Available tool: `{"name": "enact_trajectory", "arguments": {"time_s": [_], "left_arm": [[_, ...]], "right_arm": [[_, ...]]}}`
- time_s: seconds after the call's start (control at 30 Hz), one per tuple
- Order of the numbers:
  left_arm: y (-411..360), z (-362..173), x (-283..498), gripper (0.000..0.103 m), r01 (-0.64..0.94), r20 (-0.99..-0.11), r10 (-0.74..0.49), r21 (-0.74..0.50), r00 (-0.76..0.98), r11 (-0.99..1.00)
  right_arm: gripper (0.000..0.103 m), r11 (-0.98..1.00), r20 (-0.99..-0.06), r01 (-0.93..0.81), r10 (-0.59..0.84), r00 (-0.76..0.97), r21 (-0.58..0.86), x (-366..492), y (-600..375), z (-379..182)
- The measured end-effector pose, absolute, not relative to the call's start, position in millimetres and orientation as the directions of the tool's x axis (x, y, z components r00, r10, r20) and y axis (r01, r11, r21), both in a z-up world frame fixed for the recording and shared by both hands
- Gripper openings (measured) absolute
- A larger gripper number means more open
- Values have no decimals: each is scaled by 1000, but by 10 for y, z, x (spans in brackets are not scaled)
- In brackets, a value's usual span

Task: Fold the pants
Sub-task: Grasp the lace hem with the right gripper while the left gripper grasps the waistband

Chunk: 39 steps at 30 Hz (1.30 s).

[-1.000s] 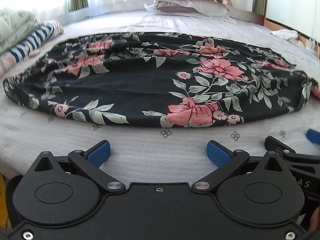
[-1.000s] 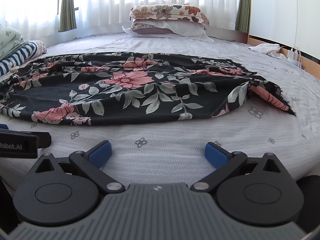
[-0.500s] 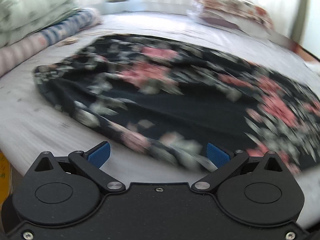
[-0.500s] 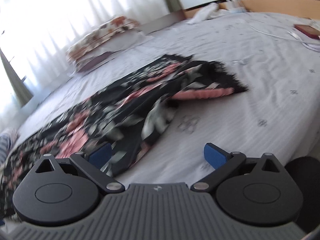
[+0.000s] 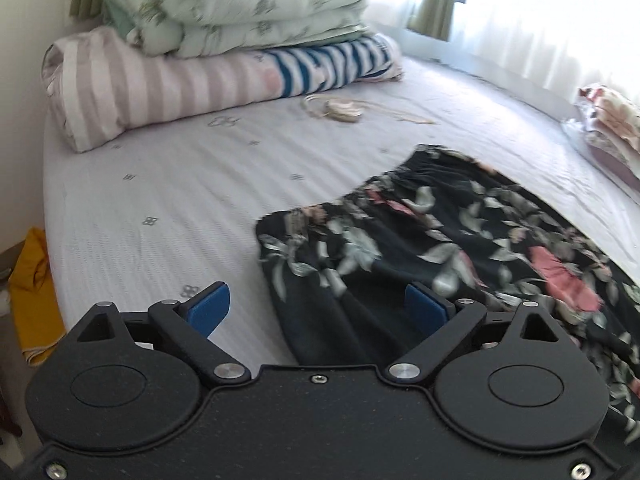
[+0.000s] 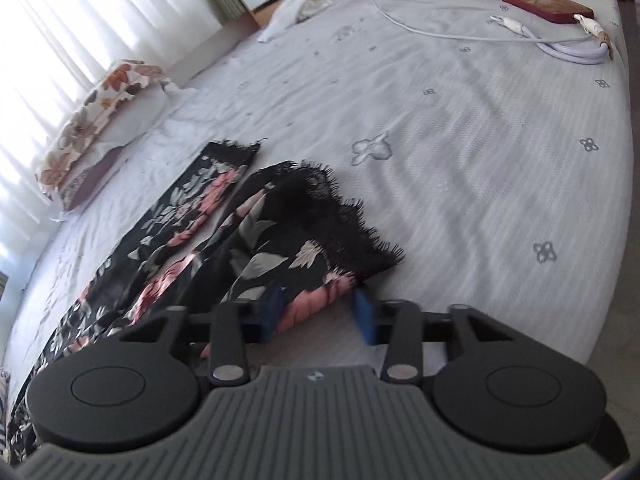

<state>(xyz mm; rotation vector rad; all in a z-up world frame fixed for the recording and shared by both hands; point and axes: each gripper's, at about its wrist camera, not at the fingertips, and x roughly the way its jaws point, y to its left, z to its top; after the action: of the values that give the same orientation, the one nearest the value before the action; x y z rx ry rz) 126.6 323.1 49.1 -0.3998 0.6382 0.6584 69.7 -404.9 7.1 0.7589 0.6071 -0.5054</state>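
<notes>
Black floral pants [image 5: 460,248], thin, limp fabric, likely light and slippery; spread along bed [image 5: 168,200], right half of left view, lower left of right view. Lace hem [image 6: 344,216] delicate. Best holds: waistband corner, hem corner. Left gripper [image 5: 318,308]: wide, closing, waistband corner between jaws, unpinched. Right gripper [image 6: 320,312]: half-narrowed, closing around hem corner. Nearby, none obstructing: folded bedding [image 5: 200,52] upper left; cable [image 6: 560,40], pillow [image 6: 100,120].
</notes>
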Motion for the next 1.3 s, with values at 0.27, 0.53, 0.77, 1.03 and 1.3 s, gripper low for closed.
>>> {"name": "enact_trajectory", "arguments": {"time_s": [0.27,0.53,0.77,1.03,1.3], "left_arm": [[3349,198,1377,93,-738,-673,500,-102,545,667],[3240,86,1479,85,-734,-643,542,-46,541,678],[3097,311,1391,4,-704,-560,542,-108,626,702],[3097,661,1324,4,-701,-547,553,-88,628,708],[3135,737,1080,4,-709,-566,554,-79,611,701]], "right_arm": [[47,658,-667,571,-138,732,491,820,-4123,82],[32,666,-665,568,-142,733,484,1032,-4112,65],[3,697,-706,613,-217,674,372,1004,-4138,190],[2,744,-668,602,-294,684,289,781,-4179,474],[2,749,-652,607,-324,685,266,525,-4233,621]]}}
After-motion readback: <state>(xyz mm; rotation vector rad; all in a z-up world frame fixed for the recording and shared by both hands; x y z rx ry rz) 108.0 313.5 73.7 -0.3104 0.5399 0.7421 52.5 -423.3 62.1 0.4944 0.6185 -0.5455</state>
